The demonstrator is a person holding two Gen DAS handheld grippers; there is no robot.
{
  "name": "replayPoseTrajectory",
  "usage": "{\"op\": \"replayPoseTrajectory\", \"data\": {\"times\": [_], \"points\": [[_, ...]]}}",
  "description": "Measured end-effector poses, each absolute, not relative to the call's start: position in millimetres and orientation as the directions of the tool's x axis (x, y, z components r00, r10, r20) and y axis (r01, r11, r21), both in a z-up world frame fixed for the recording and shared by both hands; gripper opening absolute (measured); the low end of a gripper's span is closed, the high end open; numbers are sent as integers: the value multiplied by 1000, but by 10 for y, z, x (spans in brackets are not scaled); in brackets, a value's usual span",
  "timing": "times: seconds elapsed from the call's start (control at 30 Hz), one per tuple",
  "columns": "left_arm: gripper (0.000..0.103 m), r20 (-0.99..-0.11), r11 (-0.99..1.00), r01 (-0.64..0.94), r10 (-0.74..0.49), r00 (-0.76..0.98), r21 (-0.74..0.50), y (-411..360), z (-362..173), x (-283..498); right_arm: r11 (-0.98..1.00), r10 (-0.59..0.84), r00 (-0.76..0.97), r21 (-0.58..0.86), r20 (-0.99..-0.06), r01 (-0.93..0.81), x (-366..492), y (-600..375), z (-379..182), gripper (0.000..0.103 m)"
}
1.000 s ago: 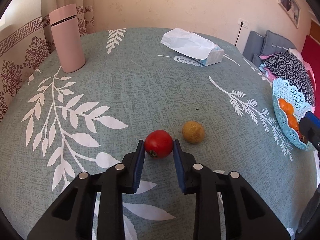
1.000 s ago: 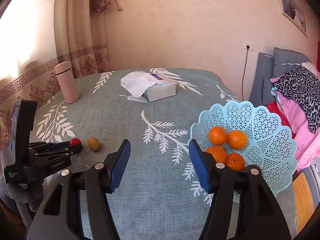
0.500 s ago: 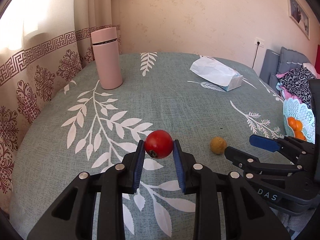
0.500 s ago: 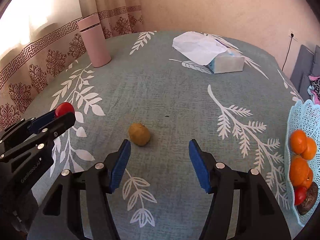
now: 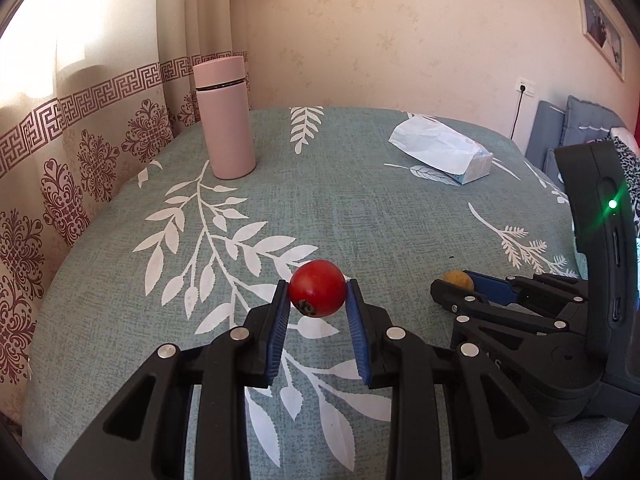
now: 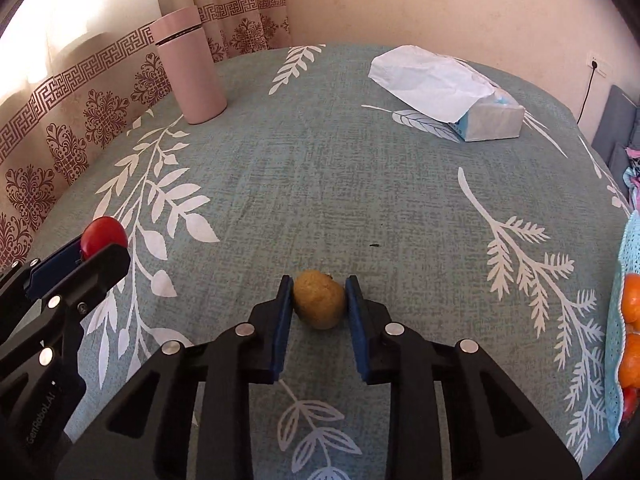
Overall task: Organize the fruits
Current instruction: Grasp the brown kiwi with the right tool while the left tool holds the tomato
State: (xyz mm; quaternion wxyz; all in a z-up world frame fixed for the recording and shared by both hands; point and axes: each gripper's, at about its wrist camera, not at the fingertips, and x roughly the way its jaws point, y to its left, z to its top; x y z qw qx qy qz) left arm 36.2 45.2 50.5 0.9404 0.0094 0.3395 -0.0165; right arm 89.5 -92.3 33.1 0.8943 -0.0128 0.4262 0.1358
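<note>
where the left wrist view looks along its fingers, the left gripper is clamped on the red fruit, lifted above the tablecloth. in the right wrist view, the right gripper has narrowed around the yellow-brown fruit, pads touching its sides, fruit apparently resting on the cloth; the blue basket sits far right.

- Our left gripper is clamped on the red fruit, both blue pads touching its sides, held above the table.
- Our right gripper sits low at the table, its pads closed against the yellow fruit.
- The right gripper lies just right of the left.
</note>
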Motion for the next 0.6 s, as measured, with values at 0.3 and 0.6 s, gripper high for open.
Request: {"op": "replayPoseTrajectory", "data": {"times": [0.3,0.6], "points": [[29,-639,998,53,-26,769,24,385,486,335,973,213,677,92,-705,-210,625,-1248,609,27],[29,-639,997,71,-32,769,35,313,480,305,990,142,751,112,-645,-92,310,-1856,878,27]]}}
